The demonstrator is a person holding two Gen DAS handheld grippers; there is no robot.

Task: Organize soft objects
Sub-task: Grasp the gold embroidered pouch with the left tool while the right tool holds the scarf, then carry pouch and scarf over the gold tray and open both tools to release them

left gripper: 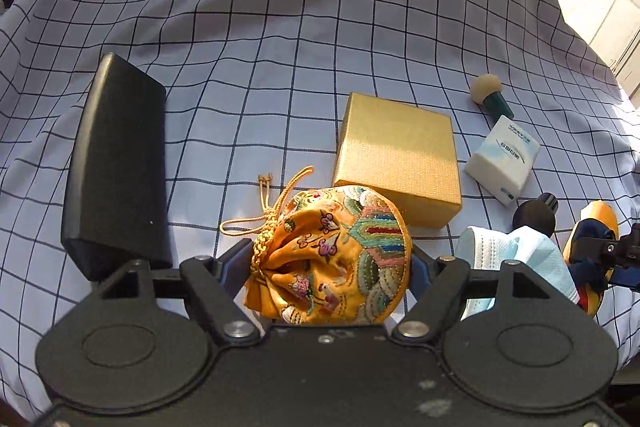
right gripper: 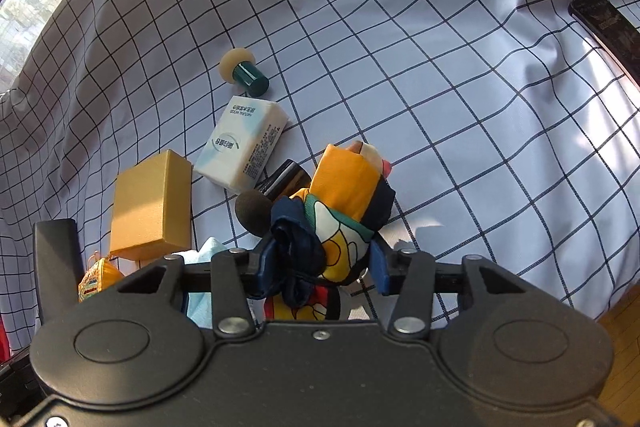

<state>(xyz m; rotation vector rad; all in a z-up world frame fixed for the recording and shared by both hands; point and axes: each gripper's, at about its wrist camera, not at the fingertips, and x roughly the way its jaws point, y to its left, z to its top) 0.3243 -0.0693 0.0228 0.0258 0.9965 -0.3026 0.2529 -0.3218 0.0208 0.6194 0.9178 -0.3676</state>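
Observation:
My left gripper [left gripper: 332, 259] is shut on an embroidered yellow drawstring pouch [left gripper: 332, 255], whose cord trails to the left on the checked sheet. My right gripper [right gripper: 320, 263] is shut on a folded orange, navy and white patterned scarf [right gripper: 340, 195]. The scarf also shows at the right edge of the left wrist view [left gripper: 592, 227], and the pouch at the lower left of the right wrist view [right gripper: 98, 279]. A light blue face mask [left gripper: 516, 259] lies between the two grippers.
On the checked bedsheet [left gripper: 280, 47] lie a gold box [left gripper: 396, 155], a white tissue pack [left gripper: 502, 159], a green-handled sponge puff [left gripper: 490, 93], a black-headed puff [left gripper: 534, 215] and a black case [left gripper: 116, 163]. A dark flat box [right gripper: 608, 27] lies far right.

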